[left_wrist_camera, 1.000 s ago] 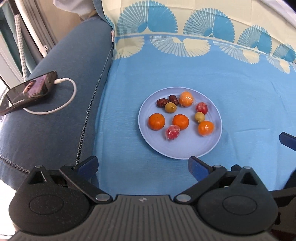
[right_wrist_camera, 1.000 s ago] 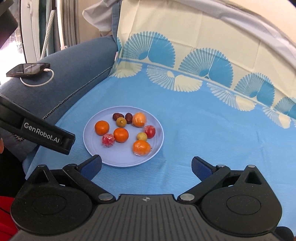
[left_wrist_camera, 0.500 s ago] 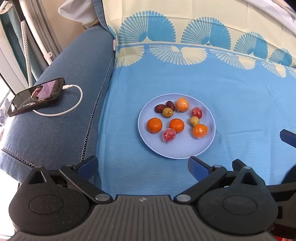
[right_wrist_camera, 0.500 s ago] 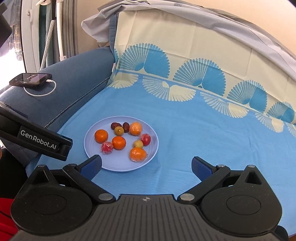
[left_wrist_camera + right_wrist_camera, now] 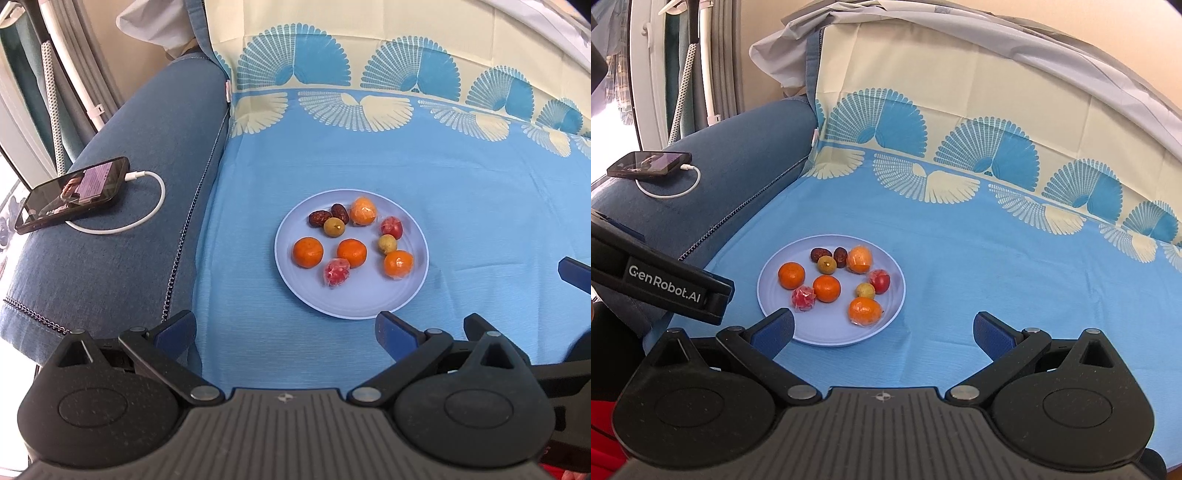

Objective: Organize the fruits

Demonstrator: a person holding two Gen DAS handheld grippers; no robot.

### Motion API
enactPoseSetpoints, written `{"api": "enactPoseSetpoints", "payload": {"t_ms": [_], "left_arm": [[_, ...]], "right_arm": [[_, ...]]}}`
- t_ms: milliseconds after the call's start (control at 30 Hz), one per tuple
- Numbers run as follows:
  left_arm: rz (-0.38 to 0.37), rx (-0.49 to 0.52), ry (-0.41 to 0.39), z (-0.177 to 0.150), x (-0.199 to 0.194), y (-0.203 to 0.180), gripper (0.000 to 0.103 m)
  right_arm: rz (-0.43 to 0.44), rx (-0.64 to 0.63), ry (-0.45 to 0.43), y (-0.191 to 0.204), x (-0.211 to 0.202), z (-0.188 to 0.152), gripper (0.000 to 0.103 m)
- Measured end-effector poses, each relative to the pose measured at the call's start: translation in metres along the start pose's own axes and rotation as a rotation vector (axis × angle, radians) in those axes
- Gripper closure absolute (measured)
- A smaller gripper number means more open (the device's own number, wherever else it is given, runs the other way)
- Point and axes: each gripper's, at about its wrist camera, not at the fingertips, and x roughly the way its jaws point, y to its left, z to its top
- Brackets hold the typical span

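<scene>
Fruits [image 5: 351, 252] (some plastic-wrapped) on round, smooth pale-blue plate [image 5: 369, 301]

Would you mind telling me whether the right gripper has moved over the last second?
Yes. In the right wrist view the plate now sits lower and smaller, and more of the cushion's top edge shows, so the right gripper has drawn back and tilted upward.

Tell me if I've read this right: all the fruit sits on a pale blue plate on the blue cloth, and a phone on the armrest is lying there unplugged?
Nearly. The fruit does sit on the pale blue plate on the blue cloth, but the phone on the armrest is plugged in: the left wrist view shows a white cable running into its end.
</scene>
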Motion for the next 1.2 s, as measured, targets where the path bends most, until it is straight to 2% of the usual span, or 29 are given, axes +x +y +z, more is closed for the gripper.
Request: {"api": "enactPoseSetpoints", "payload": {"t_ms": [700, 1200], "left_arm": [[0.023, 0.01, 0.009, 0.0012, 0.0032, -0.0016, 0.0], [0.013, 0.015, 0.019, 0.0031, 0.0058, -0.0036, 0.0]], "right_arm": [[-0.003, 0.008, -0.003, -0.0003, 0.0013, 0.0011, 0.001], [-0.003, 0.005, -0.002, 0.0002, 0.0017, 0.0023, 0.001]]}}
